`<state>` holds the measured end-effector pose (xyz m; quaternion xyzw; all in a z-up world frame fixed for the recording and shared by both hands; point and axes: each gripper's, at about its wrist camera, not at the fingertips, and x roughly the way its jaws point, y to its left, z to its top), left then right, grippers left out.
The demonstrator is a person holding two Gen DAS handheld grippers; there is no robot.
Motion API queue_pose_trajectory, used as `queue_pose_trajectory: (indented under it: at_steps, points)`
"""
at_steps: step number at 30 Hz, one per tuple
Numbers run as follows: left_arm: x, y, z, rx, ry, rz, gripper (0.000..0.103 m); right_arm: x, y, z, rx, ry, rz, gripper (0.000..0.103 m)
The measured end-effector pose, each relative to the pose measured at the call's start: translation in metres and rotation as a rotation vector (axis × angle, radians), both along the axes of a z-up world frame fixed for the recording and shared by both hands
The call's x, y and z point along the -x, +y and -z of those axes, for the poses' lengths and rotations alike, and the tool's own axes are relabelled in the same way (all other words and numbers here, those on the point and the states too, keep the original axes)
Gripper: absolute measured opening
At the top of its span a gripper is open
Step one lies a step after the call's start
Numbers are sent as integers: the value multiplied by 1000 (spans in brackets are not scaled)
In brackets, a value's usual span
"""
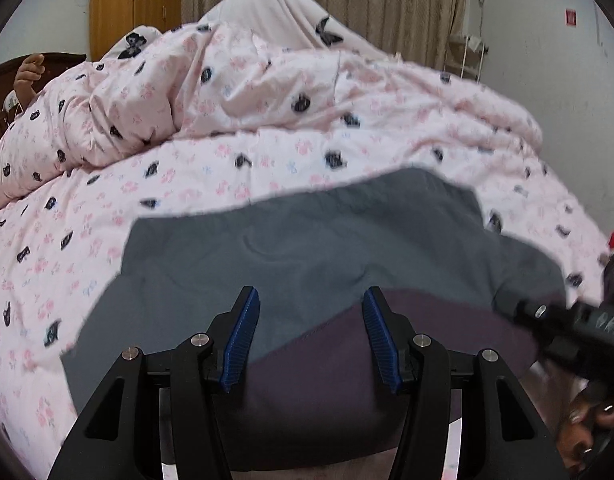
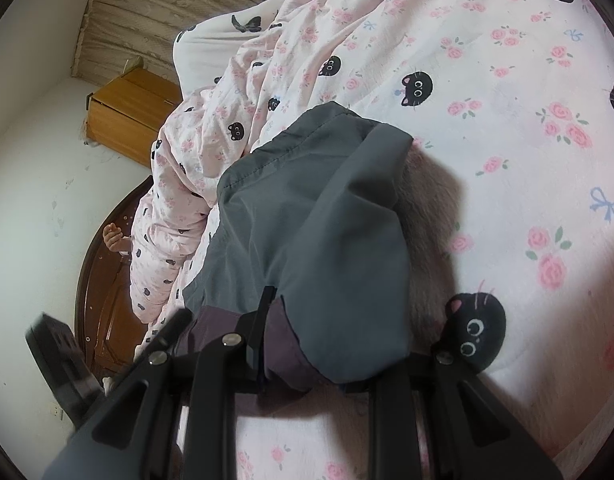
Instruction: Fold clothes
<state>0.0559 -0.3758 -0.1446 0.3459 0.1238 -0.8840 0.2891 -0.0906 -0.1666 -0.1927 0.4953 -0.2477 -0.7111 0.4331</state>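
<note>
Left gripper [image 1: 311, 336]: my jaws gape over the grey garment [image 1: 307, 240].
Right gripper [image 2: 335, 344]: jaws clamp its edge.
Fold: I carry that edge across, flat on the bed [image 2: 507, 80].

You are working over a bed covered by a pale pink cotton sheet [image 2: 507, 80] printed with black cat faces, pink roses and small blue bows. Directly on it lies a dark grey, thin-fabric garment [image 1: 307, 240], partly folded, with a purplish-brown inner layer [image 1: 327, 380] showing at the edge nearest you. Behind the garment, a rumpled quilt in the same cat-and-rose print [image 1: 267, 92] is heaped across the far part of the bed. A plain pale pink pillow with black butterfly marks [image 1: 275, 8] rises behind that heap, and a dark brown wooden headboard [image 2: 103, 300] edges one end
</note>
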Motion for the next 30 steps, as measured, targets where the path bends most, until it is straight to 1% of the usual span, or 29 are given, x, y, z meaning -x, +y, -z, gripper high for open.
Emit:
queue_pose_trajectory:
  at_steps: [3,15,23,26,30]
  points:
    - [1,2,13,19,3,-3,50,0,0,1,-5,1,3,24]
    - [-8,5,29,20,74,2,51,-1,-2,8,-18,19,2,24]
    - [-8,9,31,53,55,-9,53,-3,-3,12,-28,51,-6,22]
    - [-8,7,31,47,58,-11,55,-4,-5,9,-38,69,-17,23]
    - [-9,5,31,34,66,-11,55,-2,-5,5,-40,56,-32,23]
